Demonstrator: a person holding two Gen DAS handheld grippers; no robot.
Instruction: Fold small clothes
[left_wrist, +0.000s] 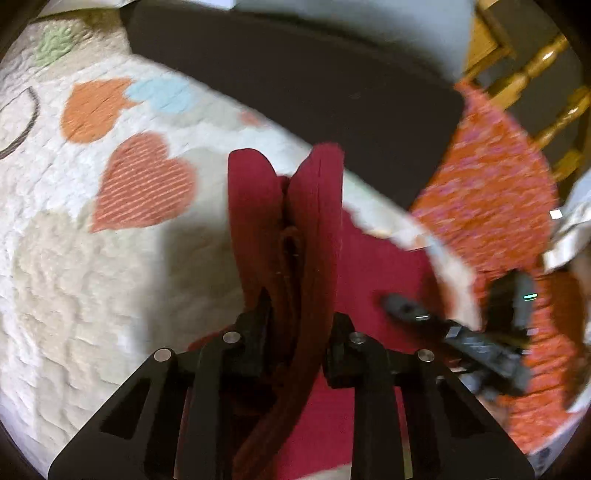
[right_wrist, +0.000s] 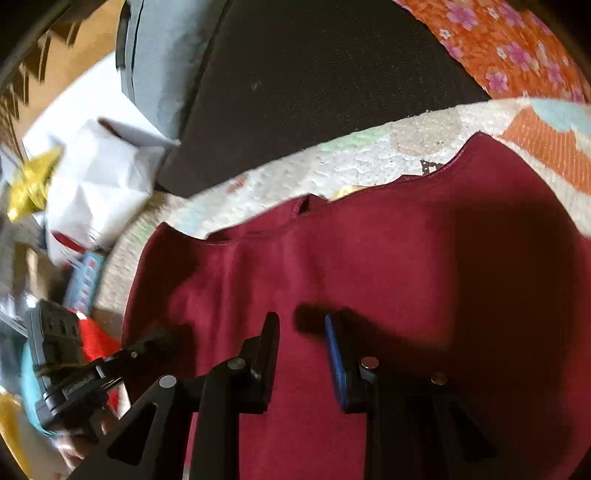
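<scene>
The dark red garment (right_wrist: 369, 266) lies spread on a quilt (left_wrist: 92, 258) patterned with hearts, its neckline edge toward 12 o'clock in the right wrist view, where it fills the frame from the centre down to 6 o'clock. In the left wrist view a bunched fold of the same garment (left_wrist: 295, 221) rises from between the fingers of the left gripper (left_wrist: 295, 325) and stands up toward 12 o'clock; the jaws are clenched on that fold, with cloth pressed between the pads. The rest of the cloth trails off toward 4 o'clock, where the other tool shows as a blurred dark shape. The right gripper (right_wrist: 301, 350) hovers over the flat cloth with its fingers parted, a gap of bare red fabric showing between the black finger and the blue-padded one; it grips nothing, and whether the tips touch the cloth cannot be told. A black pad (left_wrist: 295, 81) lies beyond the quilt at 12 o'clock, and an orange floral fabric (right_wrist: 509, 55) sits at 1 o'clock.
</scene>
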